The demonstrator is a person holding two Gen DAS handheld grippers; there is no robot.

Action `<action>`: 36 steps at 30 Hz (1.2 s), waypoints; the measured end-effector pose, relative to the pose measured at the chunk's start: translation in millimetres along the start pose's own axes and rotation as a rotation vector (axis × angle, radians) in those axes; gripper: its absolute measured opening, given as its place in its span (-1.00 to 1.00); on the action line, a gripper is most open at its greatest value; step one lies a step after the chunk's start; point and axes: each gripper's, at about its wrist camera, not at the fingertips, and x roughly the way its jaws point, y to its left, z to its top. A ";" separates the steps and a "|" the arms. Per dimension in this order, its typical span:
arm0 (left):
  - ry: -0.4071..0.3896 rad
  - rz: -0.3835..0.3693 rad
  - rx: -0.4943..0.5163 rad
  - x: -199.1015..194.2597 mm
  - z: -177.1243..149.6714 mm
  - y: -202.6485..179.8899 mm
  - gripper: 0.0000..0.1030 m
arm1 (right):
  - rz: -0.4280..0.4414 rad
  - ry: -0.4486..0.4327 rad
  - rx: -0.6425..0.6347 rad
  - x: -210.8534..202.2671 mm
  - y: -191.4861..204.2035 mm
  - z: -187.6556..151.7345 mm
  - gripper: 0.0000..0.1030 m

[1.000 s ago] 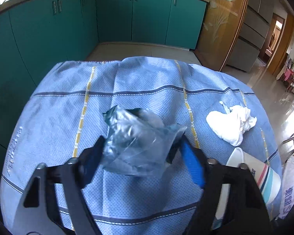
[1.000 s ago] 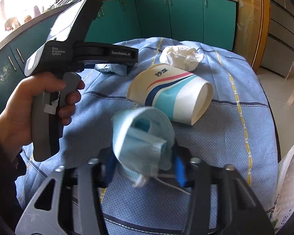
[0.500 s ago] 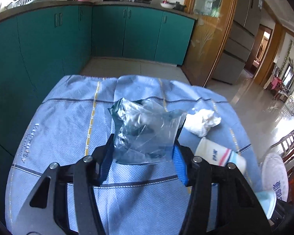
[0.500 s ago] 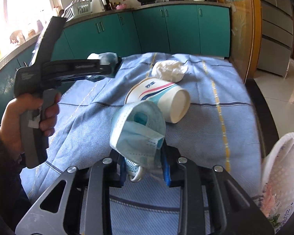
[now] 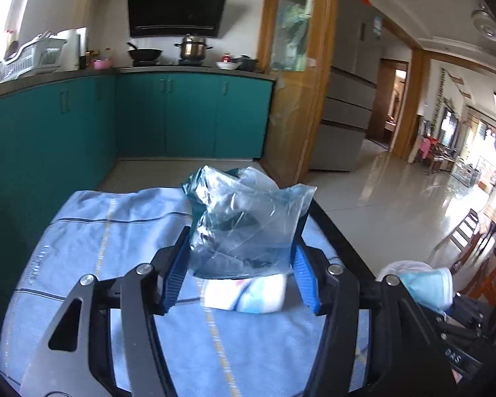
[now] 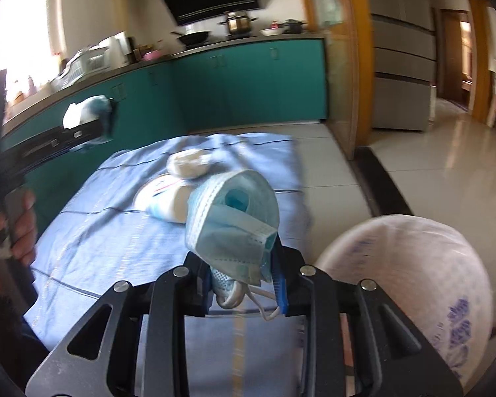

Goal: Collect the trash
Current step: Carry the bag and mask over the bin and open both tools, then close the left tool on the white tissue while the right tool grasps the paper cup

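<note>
My left gripper (image 5: 239,264) is shut on a crumpled clear plastic bag (image 5: 244,225) and holds it above the table. It also shows in the right wrist view (image 6: 92,119) at the left. My right gripper (image 6: 244,284) is shut on a blue face mask (image 6: 234,228), lifted above the table near its right edge; the mask also shows in the left wrist view (image 5: 426,284). A striped paper cup (image 6: 162,198) lies on its side on the blue cloth, with a white crumpled tissue (image 6: 188,163) behind it.
A white trash bag (image 6: 423,284) with purple print stands open beside the table's right edge. The table carries a blue tablecloth (image 6: 99,241). Teal kitchen cabinets (image 5: 188,119) stand behind, and a tiled floor (image 5: 380,192) lies to the right.
Both grippers have risen and tilted up with their loads. The right gripper with the mask has moved right, so the white trash bag fills more of its view.
</note>
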 end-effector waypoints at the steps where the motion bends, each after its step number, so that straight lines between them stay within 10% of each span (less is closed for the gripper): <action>1: 0.004 -0.024 0.009 0.2 -0.9 -12.7 0.11 | -0.028 -0.005 0.014 -3.6 -10.5 -0.5 -0.43; 12: 0.086 -0.233 0.151 20.2 -42.8 -157.8 0.14 | -0.236 -0.012 0.167 -40.6 -104.8 -25.3 -0.43; 25: 0.207 -0.289 0.448 45.3 -127.8 -250.5 0.44 | -0.378 0.058 0.294 -47.4 -166.8 -43.5 -0.42; 36: 0.182 -0.142 0.358 51.0 -103.3 -218.5 0.67 | -0.428 0.018 0.328 -52.2 -167.7 -42.3 0.49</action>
